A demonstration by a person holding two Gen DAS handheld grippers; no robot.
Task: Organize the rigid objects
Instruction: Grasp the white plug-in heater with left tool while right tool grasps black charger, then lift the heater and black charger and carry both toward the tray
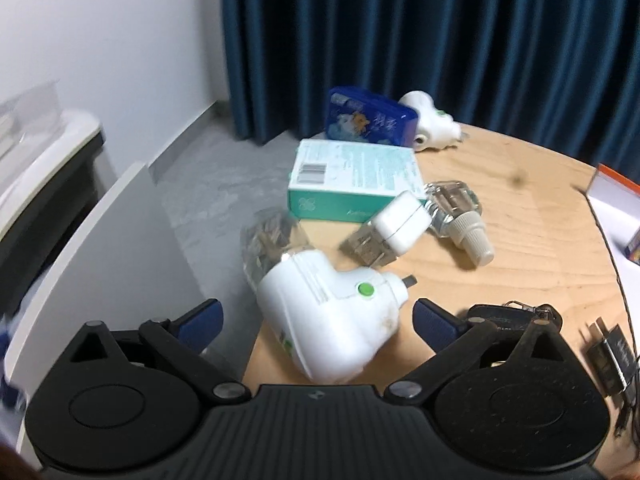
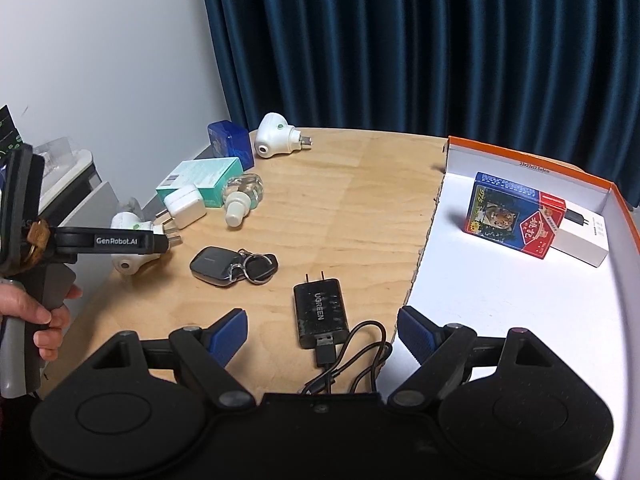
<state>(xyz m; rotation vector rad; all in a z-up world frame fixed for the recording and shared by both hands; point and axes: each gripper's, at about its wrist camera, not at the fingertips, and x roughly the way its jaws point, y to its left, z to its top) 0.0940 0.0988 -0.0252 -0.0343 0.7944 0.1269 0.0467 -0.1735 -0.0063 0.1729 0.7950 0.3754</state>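
A white plug-in device [image 1: 332, 312] with a green button lies on its side at the near left edge of the round wooden table [image 1: 520, 216]. My left gripper [image 1: 318, 318] is open and straddles it, with both blue pads clear of its sides. In the right wrist view the same device [image 2: 128, 256] lies behind the left gripper's black finger [image 2: 116, 240]. My right gripper [image 2: 322, 332] is open above a black charger [image 2: 320, 312] and its coiled cable [image 2: 360, 356], touching neither.
A key fob with keys [image 2: 214, 264] lies beside the charger. Farther back lie a white adapter [image 2: 184, 206], a clear bottle [image 2: 242, 196], a teal box [image 2: 200, 180], a blue box [image 2: 230, 144] and another white plug-in device [image 2: 276, 136]. On the right, an orange-rimmed tray [image 2: 520, 156] holds a card pack [image 2: 512, 216] and a white box [image 2: 580, 236].
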